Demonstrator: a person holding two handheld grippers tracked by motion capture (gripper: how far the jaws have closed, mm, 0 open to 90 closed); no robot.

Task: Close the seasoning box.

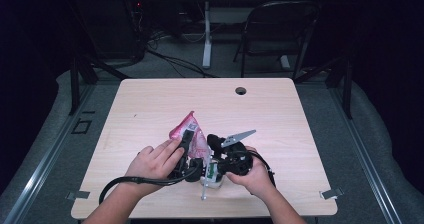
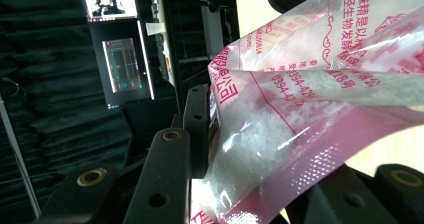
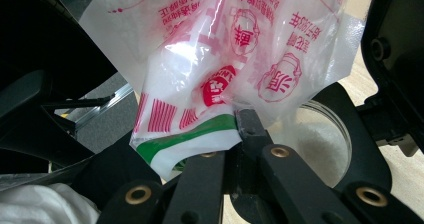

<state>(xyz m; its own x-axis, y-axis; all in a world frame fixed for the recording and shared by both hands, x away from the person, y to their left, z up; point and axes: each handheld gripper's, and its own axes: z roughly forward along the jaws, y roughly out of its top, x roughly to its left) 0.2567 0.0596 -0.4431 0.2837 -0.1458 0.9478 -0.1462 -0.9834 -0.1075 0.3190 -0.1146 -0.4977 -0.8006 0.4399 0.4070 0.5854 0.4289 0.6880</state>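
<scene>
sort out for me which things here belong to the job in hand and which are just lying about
In the job:
- plastic bag of white granules
- left gripper, jaws around the bag
- right gripper, pinching the bag's lower edge
- clear jar under the bag

Lying about:
- folding chair
- monitor

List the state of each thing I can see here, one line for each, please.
Bag: raised off the table, tilted, crumpled, white grains inside.
Left gripper: fingers closed on the bag.
Right gripper: fingers shut on the bag's lower edge.
Jar: open, white grains inside, under the bag.
Chair: unoccupied.
</scene>
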